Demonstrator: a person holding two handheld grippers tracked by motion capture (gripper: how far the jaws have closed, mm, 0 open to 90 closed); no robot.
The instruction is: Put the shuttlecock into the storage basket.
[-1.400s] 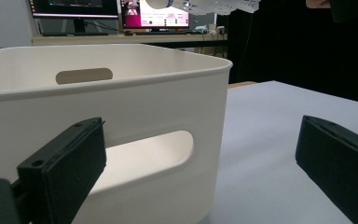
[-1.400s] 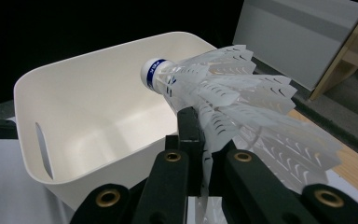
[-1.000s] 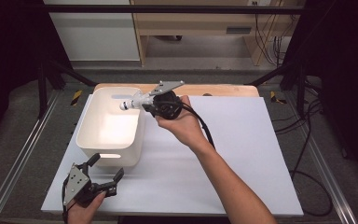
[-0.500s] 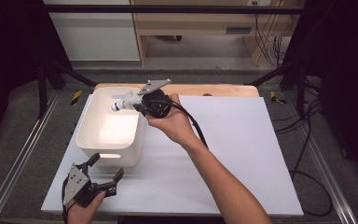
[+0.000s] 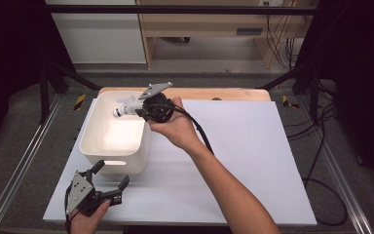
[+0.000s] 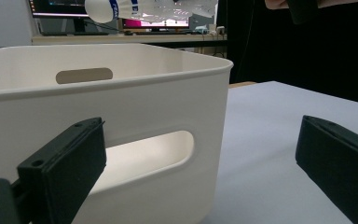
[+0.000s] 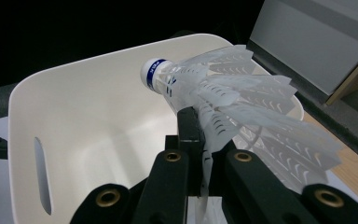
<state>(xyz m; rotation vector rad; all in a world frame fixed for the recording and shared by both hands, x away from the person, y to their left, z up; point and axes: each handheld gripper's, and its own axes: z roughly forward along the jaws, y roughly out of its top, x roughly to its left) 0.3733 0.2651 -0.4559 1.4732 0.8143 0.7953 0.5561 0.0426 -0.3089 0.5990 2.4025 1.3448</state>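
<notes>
Two grippers: right gripper [image 5: 135, 106] clamps a shuttlecock [image 7: 223, 100] above the white bin [image 5: 97, 146]; left gripper [image 5: 108, 183] gapes empty beside it.

High view looks down overhead; both gripper views, close in, share the white bin [image 5: 114, 141].

Item count as I see it: one white feathered shuttlecock with a blue band round its cork [image 7: 205, 88], pinched by the feathers in my right gripper [image 5: 143, 108]. One white rectangular plastic bin with slot handles [image 5: 108, 161], at the far left corner of the one white board [image 5: 253, 161]. Two black two-jaw grippers, counting my left gripper [image 5: 108, 183] near the board's front left corner.
</notes>
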